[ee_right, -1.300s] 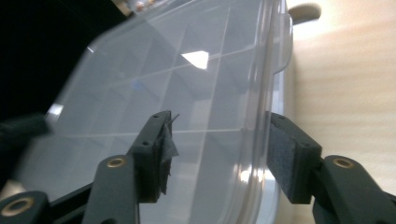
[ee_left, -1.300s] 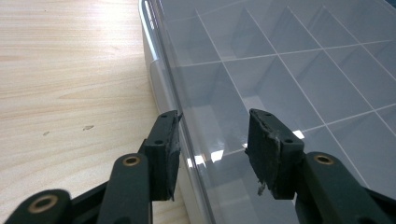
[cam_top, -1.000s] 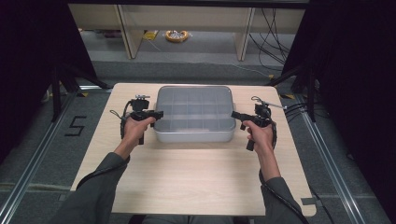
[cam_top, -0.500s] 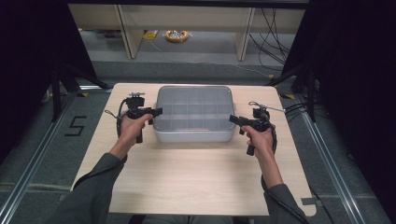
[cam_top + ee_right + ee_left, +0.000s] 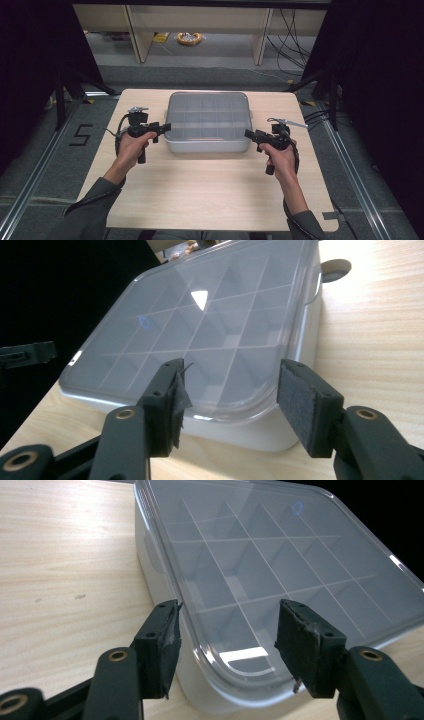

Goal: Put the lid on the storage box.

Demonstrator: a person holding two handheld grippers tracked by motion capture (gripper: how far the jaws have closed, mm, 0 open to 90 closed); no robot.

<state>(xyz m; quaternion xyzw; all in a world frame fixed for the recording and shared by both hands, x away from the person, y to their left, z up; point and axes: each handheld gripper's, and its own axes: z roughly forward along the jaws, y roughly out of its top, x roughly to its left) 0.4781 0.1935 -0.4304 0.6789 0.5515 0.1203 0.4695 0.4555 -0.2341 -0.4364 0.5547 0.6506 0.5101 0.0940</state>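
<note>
Two hand-held black grippers flank a translucent grey plastic compartment box with a clear lid, which sits centred toward the far half of the pale wooden table. Left gripper and right gripper each hold their jaws apart at the box's near corners, gripping nothing. Floor tape beside the table reads "5".

Lidded box sits mid-worktop, toward far edge; left gripper at its left side, right gripper at its right.
</note>
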